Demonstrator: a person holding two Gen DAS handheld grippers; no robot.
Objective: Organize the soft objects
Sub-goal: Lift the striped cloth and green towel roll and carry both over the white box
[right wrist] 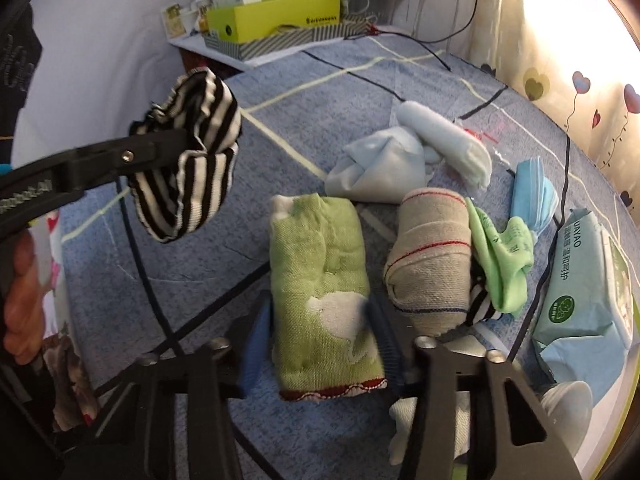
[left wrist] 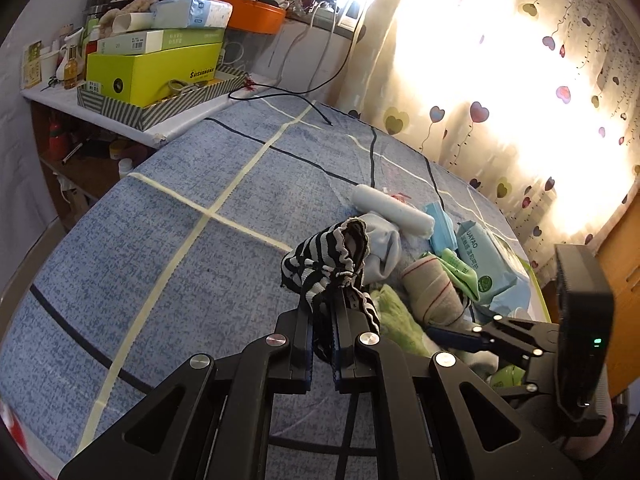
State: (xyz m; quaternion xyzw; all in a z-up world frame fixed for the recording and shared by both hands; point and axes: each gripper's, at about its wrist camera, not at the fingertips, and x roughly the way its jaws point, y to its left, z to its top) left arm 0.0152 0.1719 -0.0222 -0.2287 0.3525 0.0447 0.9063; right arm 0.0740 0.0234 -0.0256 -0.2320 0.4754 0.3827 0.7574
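Left claw [left wrist: 322, 354] pinches striped sock [left wrist: 326, 258] above blue bedsheet [left wrist: 160, 240], right claw [right wrist: 320, 344] open w/ green towel [right wrist: 320, 272] between.

Bedroom corner, backlit by a curtained window.
A blue bedsheet [left wrist: 208, 184] with pale and dark grid lines covers the bed. A heart-print curtain [left wrist: 520, 92] glows with strong light. A white shelf [left wrist: 132, 120] beside the bed carries a yellow-green box [left wrist: 160, 72] and clutter.
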